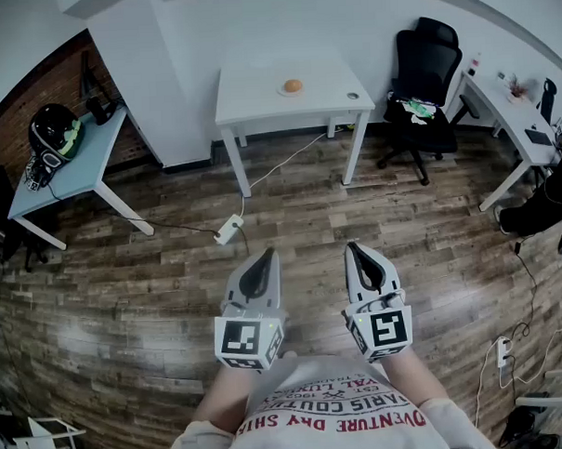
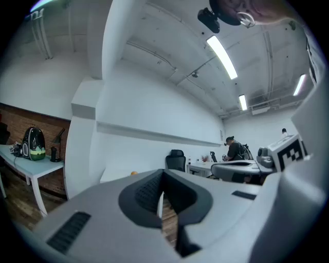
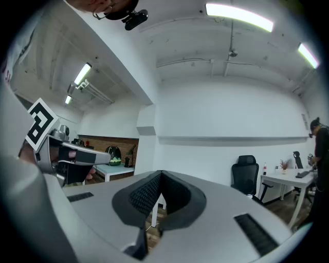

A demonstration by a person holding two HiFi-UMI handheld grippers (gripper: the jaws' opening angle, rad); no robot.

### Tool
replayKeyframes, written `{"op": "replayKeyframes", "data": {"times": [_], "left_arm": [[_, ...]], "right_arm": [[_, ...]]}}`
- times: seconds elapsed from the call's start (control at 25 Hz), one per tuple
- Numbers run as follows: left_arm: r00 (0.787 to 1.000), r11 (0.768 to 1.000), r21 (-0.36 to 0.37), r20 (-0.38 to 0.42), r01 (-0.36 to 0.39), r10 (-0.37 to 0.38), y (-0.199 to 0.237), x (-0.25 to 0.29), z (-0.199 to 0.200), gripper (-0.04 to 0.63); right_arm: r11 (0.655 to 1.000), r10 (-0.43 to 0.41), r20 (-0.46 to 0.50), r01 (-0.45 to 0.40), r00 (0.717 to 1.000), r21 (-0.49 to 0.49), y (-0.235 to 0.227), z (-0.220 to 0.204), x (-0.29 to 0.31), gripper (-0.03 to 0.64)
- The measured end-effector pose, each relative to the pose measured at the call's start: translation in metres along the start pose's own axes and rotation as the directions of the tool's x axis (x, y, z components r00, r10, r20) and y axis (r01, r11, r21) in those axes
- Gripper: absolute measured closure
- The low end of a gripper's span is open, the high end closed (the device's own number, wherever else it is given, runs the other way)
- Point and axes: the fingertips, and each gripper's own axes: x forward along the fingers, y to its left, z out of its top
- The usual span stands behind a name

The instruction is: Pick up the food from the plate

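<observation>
Orange and round, the one piece of food (image 1: 293, 85) lies on one small pale plate (image 1: 282, 91), and that plate rests toward the back of the white rectangular tabletop (image 1: 257, 106) against the far wall. One small grey disc (image 1: 353, 97) lies at that tabletop's right front corner, well apart from the plate.

You hold two claws, both well short of the tabletop and over the wood-plank floor (image 1: 153, 271) in front of it. Your left claw (image 1: 267, 255) has its jaws pressed together with nothing between them; its own view shows the dark pads meeting at the tip (image 2: 163, 174). Your right claw (image 1: 354, 249) is the same: jaws together and empty (image 3: 160, 174). They point side by side toward the tabletop.

One black office chair (image 1: 423, 68) stands to the right of the tabletop. One pale blue table (image 1: 69, 168) stands to its left and carries one black helmet (image 1: 54, 129). One white power strip (image 1: 228, 230) lies on the floor in front of the tabletop, between it and your claws, with a cable running back under it.
</observation>
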Motion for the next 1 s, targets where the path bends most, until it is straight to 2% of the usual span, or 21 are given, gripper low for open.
{"op": "replayKeyframes", "data": {"times": [0.28,0.44,0.52,0.68,0.8,1.0], "left_arm": [[1.000,1.000,0.017,0.003,0.023,-0.023,0.034,-0.003,-0.003,0.592],[0.999,0.999,0.025,0.005,0.033,-0.033,0.052,-0.006,-0.006,0.592],[0.999,0.999,0.026,0.006,0.035,-0.035,0.061,-0.006,-0.010,0.592],[0.999,0.999,-0.009,-0.003,0.040,-0.040,0.075,0.000,-0.023,0.592],[0.999,0.999,-0.037,-0.014,0.034,-0.034,0.083,0.008,-0.032,0.592],[1.000,0.999,-0.043,-0.031,-0.004,0.002,0.098,0.046,-0.041,0.592]], "right_arm": [[1.000,-0.007,-0.015,0.007,1.000,-0.008,0.031,-0.005,0.024,0.609],[0.999,-0.016,-0.038,0.018,0.999,0.046,0.042,-0.010,0.035,0.609],[0.997,-0.054,-0.046,0.057,0.997,0.060,0.041,-0.014,0.039,0.609],[0.992,-0.123,-0.065,0.123,0.990,0.003,0.039,-0.023,0.048,0.609],[0.993,-0.115,-0.079,0.117,0.990,0.017,0.035,-0.029,0.060,0.609],[0.995,-0.088,-0.080,0.091,0.993,0.043,0.010,-0.041,0.099,0.609]]}}
